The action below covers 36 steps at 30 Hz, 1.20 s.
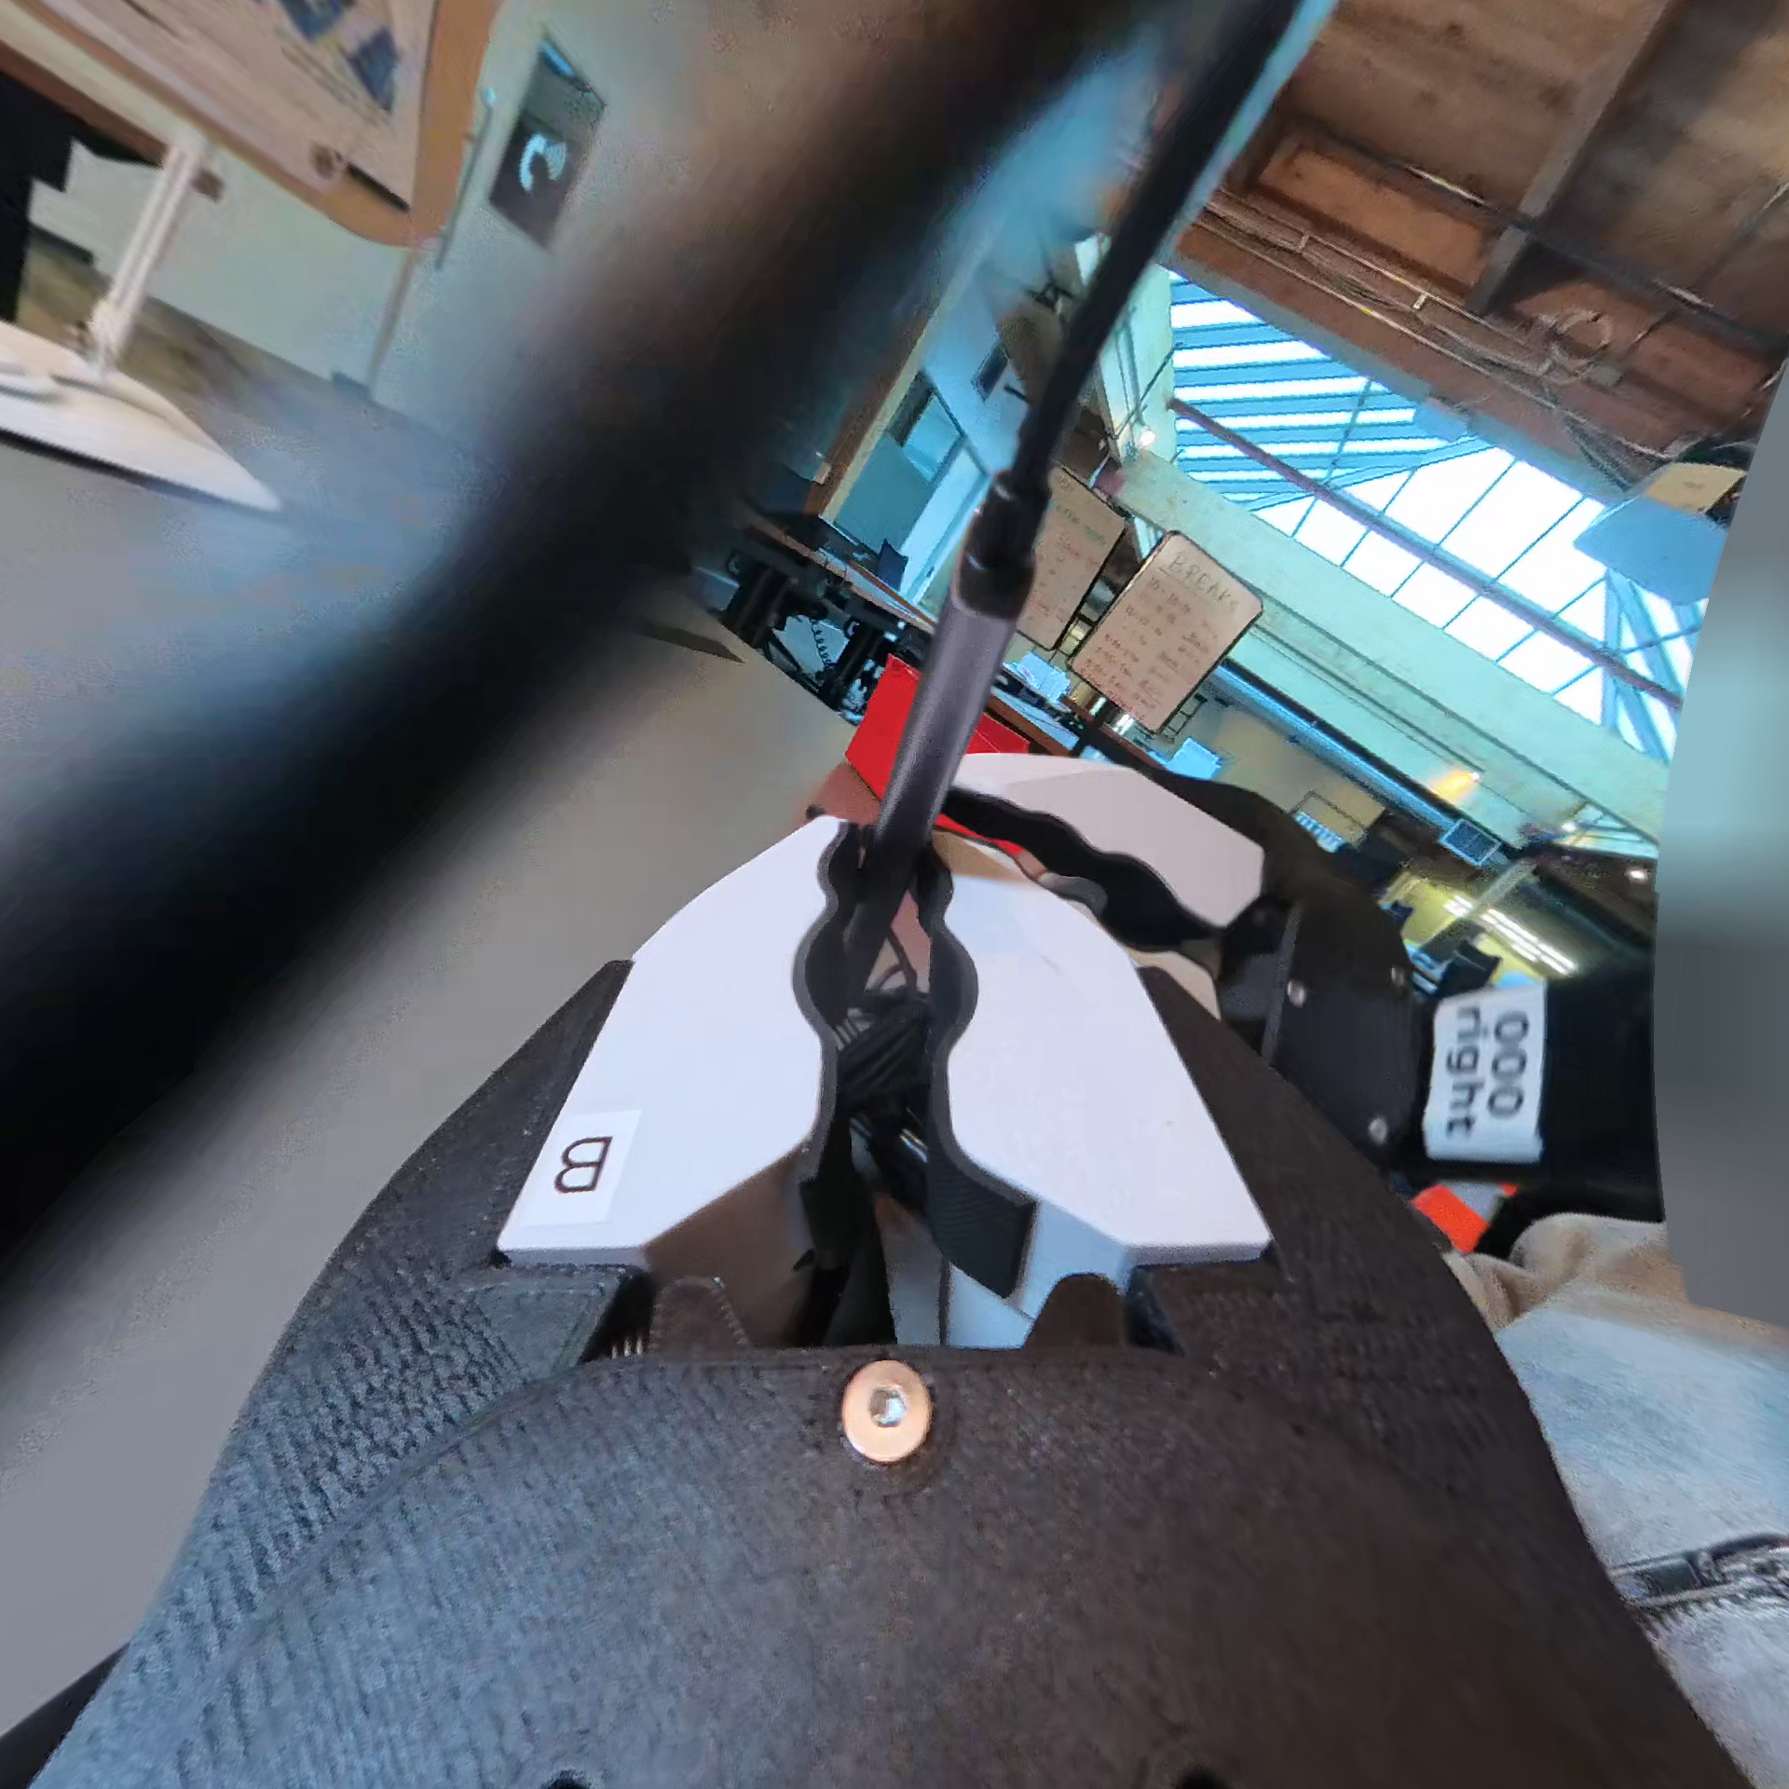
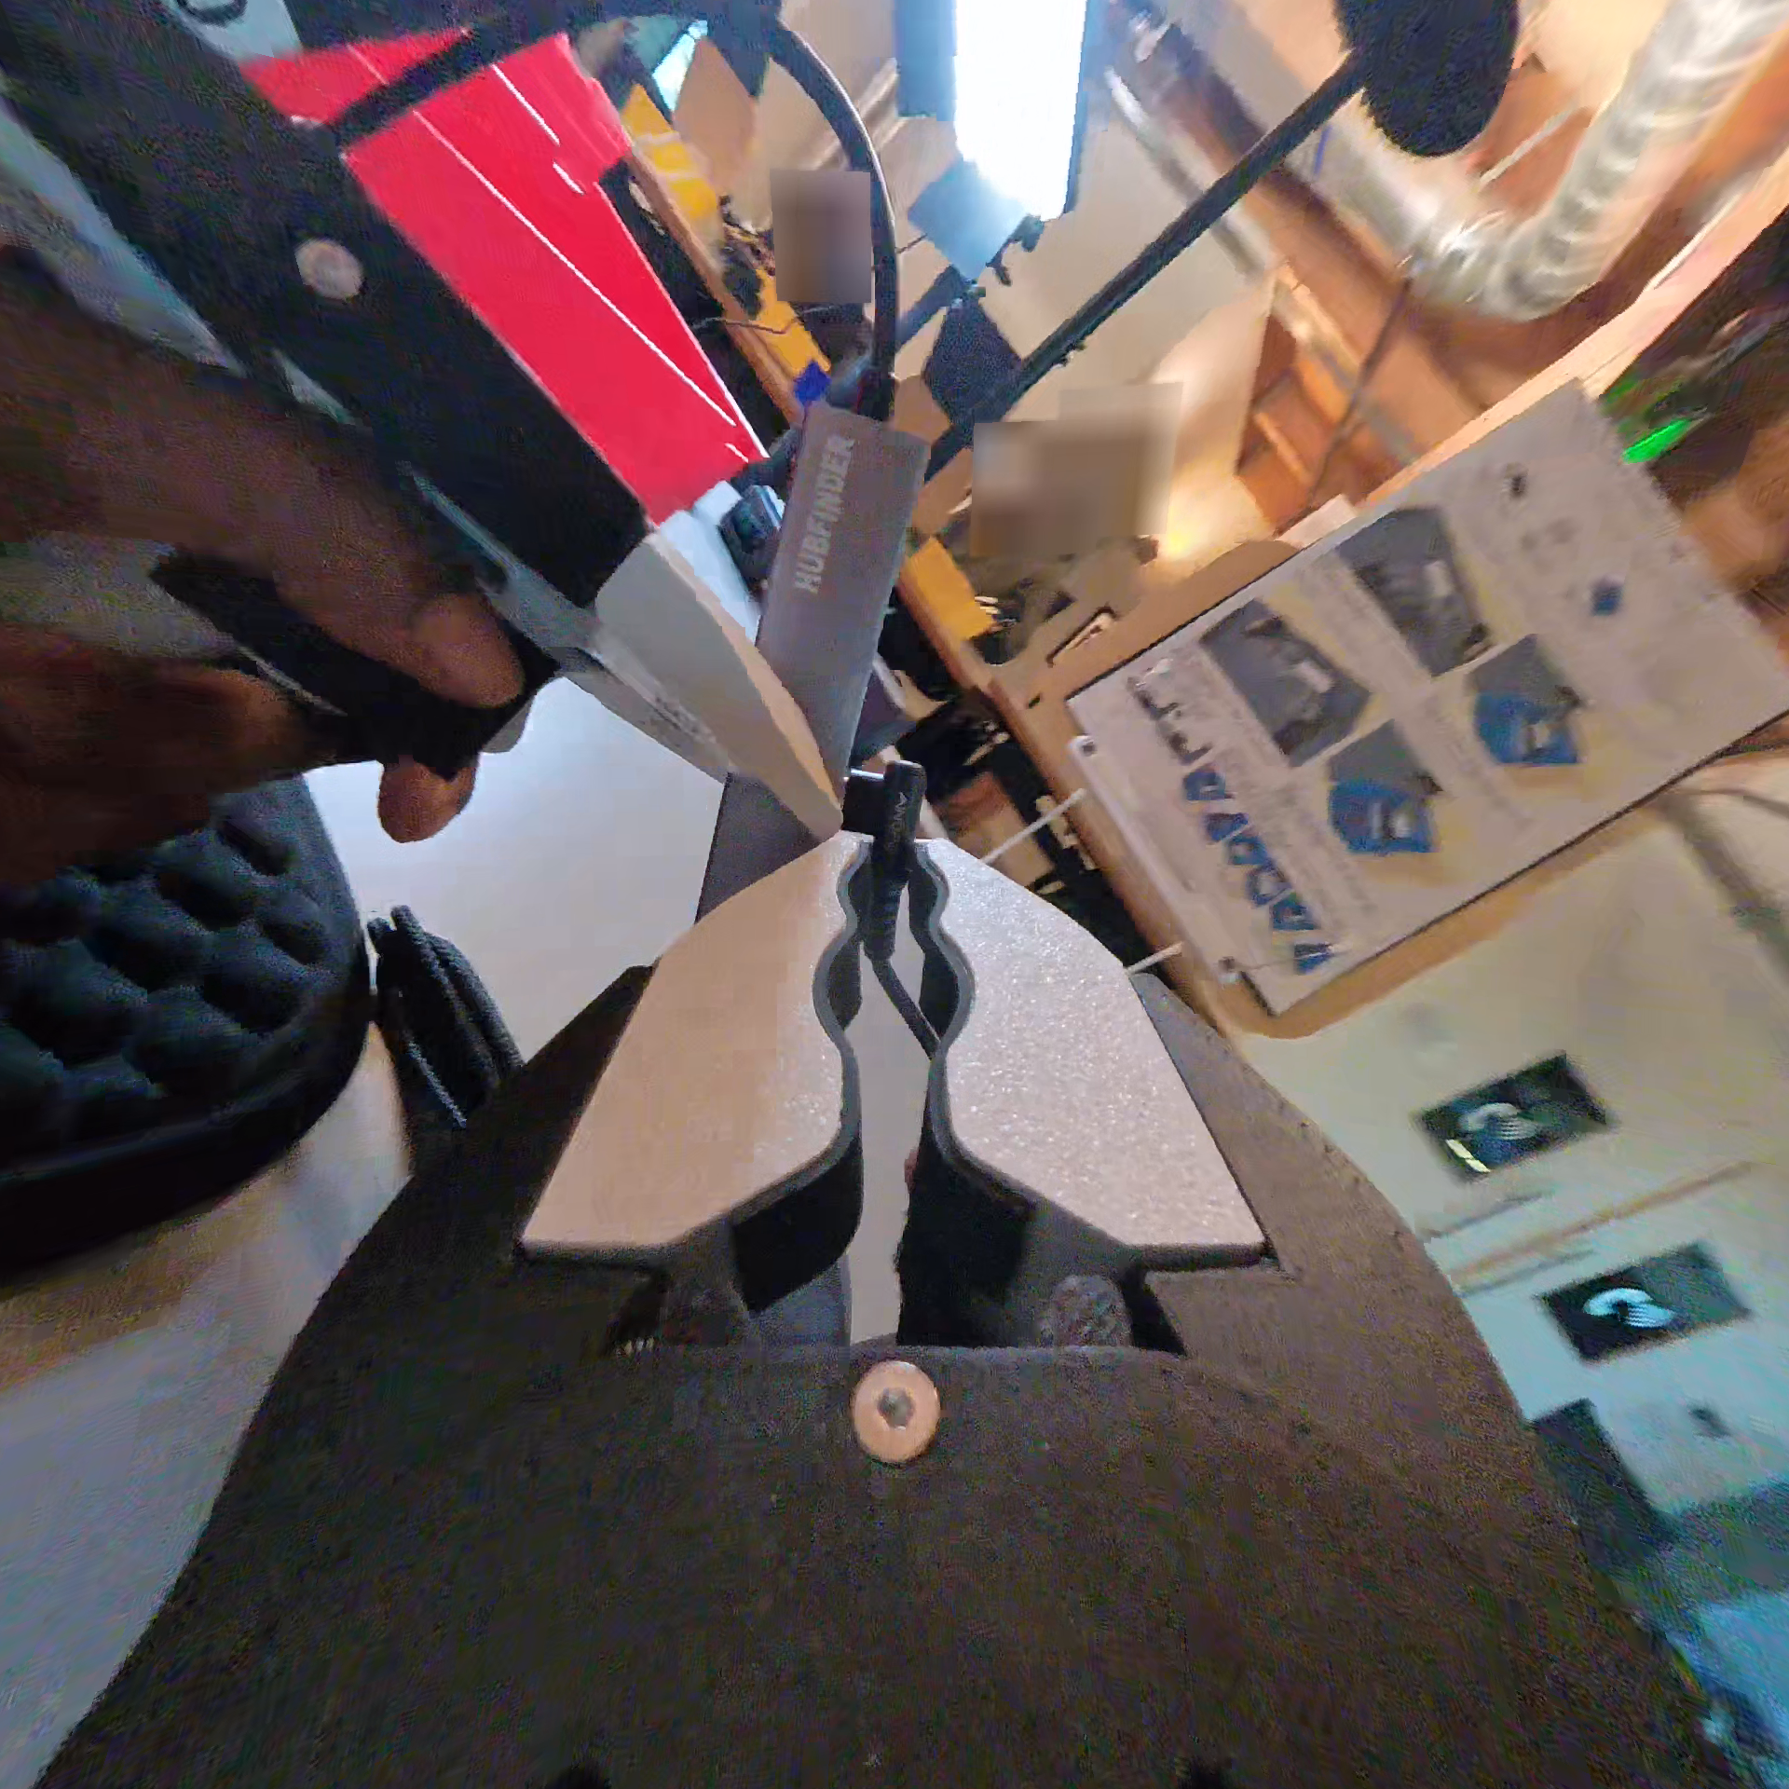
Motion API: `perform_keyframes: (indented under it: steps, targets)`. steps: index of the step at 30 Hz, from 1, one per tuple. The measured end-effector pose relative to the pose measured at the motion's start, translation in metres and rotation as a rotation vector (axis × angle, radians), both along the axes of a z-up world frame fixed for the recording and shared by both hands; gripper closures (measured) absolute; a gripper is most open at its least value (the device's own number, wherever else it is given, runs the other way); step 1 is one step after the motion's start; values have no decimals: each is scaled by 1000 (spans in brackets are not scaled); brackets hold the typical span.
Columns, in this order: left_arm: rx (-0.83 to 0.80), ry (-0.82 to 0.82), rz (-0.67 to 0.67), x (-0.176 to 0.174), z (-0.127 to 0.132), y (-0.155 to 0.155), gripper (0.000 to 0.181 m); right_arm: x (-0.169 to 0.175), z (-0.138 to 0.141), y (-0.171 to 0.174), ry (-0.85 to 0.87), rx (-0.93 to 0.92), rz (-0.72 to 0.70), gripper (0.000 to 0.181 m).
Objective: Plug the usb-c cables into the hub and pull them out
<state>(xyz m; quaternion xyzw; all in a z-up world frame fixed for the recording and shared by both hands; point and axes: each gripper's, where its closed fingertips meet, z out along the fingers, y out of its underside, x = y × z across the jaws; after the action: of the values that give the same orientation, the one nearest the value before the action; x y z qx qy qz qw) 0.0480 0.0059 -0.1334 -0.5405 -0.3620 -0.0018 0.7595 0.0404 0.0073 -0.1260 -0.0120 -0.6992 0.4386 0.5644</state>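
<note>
Fingers (image 2: 455, 649) of a person's hand wrap the left gripper (image 2: 813, 803), which slants down from upper left and pinches the grey hub (image 2: 837, 552) by its lower end. The right gripper (image 2: 886, 871) points up, jaws clamped on a black usb-c plug (image 2: 889, 823) just beside the hub. Only the left wrist view shows the hub (image 1: 944, 716) edge-on, rising from the left gripper (image 1: 876, 862).

Left gripper (image 1: 876, 871), white fingers on black printed body: jaws closed, clamped on slim grey hub, tips angled upward. Right gripper (image 2: 886, 871), same build: jaws closed on black cable plug, just below hub's lower end. Hand (image 2: 242, 629) wraps left gripper's handle, beside hub.
</note>
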Motion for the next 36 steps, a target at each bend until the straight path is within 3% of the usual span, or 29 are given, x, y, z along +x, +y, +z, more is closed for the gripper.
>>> perform_keyframes:
  steps: [4,7,11,13,16,19,20,23,25,26,27,28,29,31,33,36]
  targets:
    - [32,-50,-21,0,-2,0,169,1,1,0,59,1,-49,175]
    - [53,-51,-22,-1,-1,-2,170,0,0,-2,-60,-102,-1,174]
    - [119,92,43,2,18,-11,164,10,6,-8,-193,-197,146,174]
    - [191,232,176,-2,36,-30,143,15,6,-13,-247,-235,201,174]
    - [260,377,238,5,53,-38,139,18,6,-19,-355,-319,264,174]
    - [299,530,31,35,71,-27,142,29,11,-24,-591,-442,480,174]
    - [274,581,-55,45,75,-24,135,34,16,-23,-685,-493,584,174]
    - [74,737,-263,67,78,-15,128,50,28,-16,-983,-558,884,175]
    - [-32,757,-381,73,74,-7,126,57,40,-12,-1039,-620,1037,181]
    - [-70,761,-441,76,71,-3,129,60,49,-8,-1069,-677,1112,181]
    - [-105,766,-477,78,66,1,148,58,54,-6,-1083,-725,1134,181]
    - [-117,758,-493,78,64,3,173,51,50,-7,-1073,-726,1086,181]
    - [-108,722,-472,71,62,4,178,43,38,-10,-1028,-670,988,181]
    - [-16,680,-370,55,66,-10,180,36,23,-12,-902,-562,842,181]
    - [72,634,-245,41,71,-27,180,39,18,-15,-773,-460,764,161]
    - [101,624,-212,45,68,-30,180,47,9,-27,-640,-286,687,148]
